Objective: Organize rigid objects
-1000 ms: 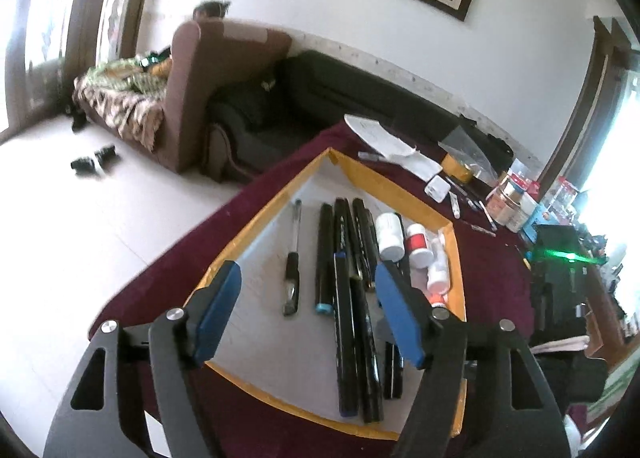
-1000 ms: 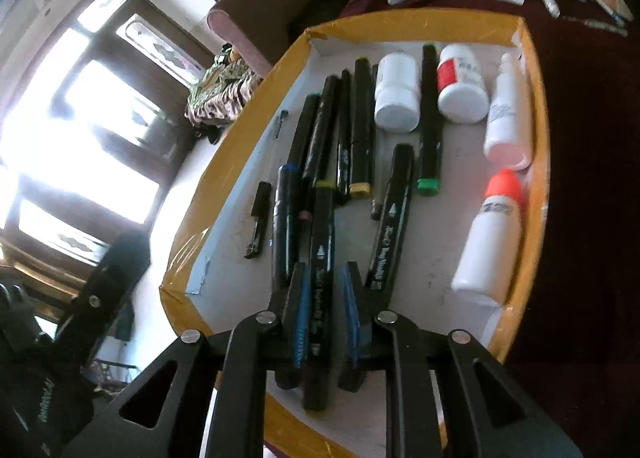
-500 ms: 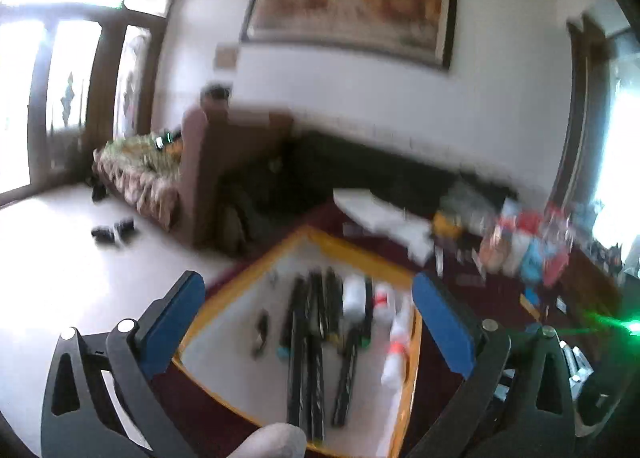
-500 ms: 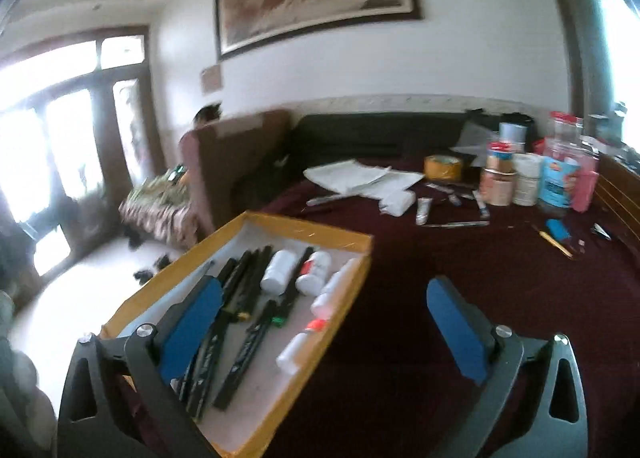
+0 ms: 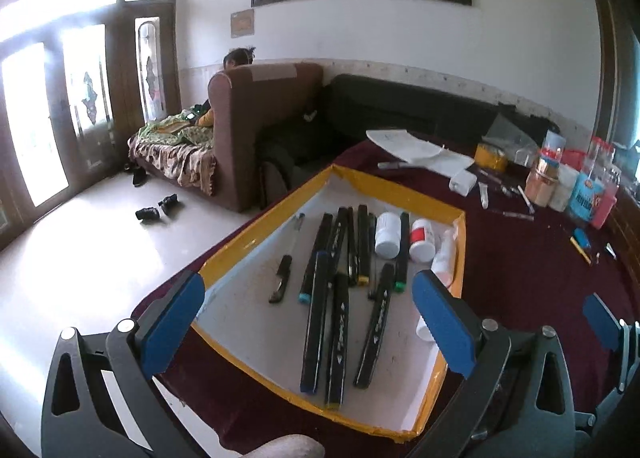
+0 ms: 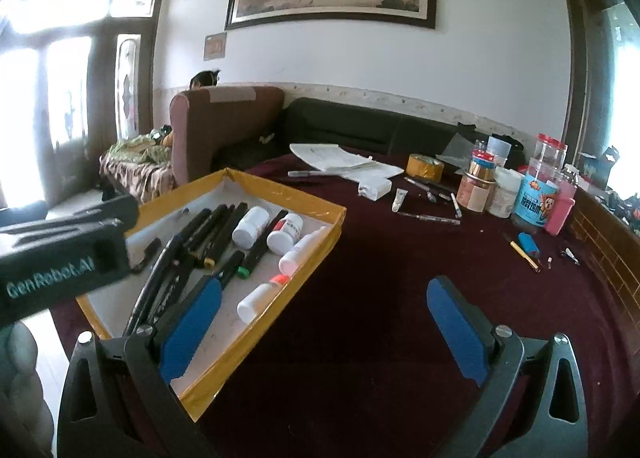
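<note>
A shallow tray (image 5: pixel 256 234) with a yellow taped rim lies on the dark red tablecloth. Several black markers (image 5: pixel 314 330), a thin pen (image 5: pixel 285 278) and white bottles (image 5: pixel 387 234) lie in it. My left gripper (image 5: pixel 308 322) hovers over the tray's near end, open wide with nothing between its blue pads. In the right wrist view the tray (image 6: pixel 288 194) sits at the left with the markers (image 6: pixel 216 230) and an orange-capped bottle (image 6: pixel 260 294). My right gripper (image 6: pixel 324 330) is open and empty, straddling the tray's right rim, with one pad over the tray and the other over cloth.
Jars and tubs (image 6: pixel 536 198), a tape roll (image 6: pixel 425 168), papers (image 6: pixel 332 160) and loose pens (image 6: pixel 432 218) crowd the table's far side. A small blue object (image 6: pixel 528 244) lies at the right. A brown sofa (image 5: pixel 260 118) with a person behind it stands beyond the table.
The right gripper let go of a black marker in the tray, opened wide, rose and swung up toward the table. The left gripper opened wider and drew back from the tray.
</note>
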The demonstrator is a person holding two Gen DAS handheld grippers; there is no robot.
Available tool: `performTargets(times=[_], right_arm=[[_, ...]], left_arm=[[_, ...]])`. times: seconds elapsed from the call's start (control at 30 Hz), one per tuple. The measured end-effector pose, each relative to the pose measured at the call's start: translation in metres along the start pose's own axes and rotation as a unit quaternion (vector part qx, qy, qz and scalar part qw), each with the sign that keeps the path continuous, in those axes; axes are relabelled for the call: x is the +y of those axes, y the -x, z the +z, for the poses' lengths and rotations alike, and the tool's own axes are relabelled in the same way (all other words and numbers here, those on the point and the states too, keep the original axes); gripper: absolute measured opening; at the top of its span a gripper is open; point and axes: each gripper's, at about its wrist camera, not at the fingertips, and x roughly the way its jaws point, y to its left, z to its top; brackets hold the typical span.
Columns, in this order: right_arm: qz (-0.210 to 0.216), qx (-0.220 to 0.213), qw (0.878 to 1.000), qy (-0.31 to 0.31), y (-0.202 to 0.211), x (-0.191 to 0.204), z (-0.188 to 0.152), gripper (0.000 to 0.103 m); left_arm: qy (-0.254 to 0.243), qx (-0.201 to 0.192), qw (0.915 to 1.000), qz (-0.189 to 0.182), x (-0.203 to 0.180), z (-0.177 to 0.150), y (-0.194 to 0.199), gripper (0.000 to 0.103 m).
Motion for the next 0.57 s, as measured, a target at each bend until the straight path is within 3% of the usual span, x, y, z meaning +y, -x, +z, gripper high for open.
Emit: performTargets(times=[0.57], right_arm=[[-0.005,0.027,0.999,0.019,-0.0089,0.0094,-0.0065,0.101]], left_arm=[[0.002,0.016,0.9997,0.019,0.0092,-0.0009,-0.0106,0.103]])
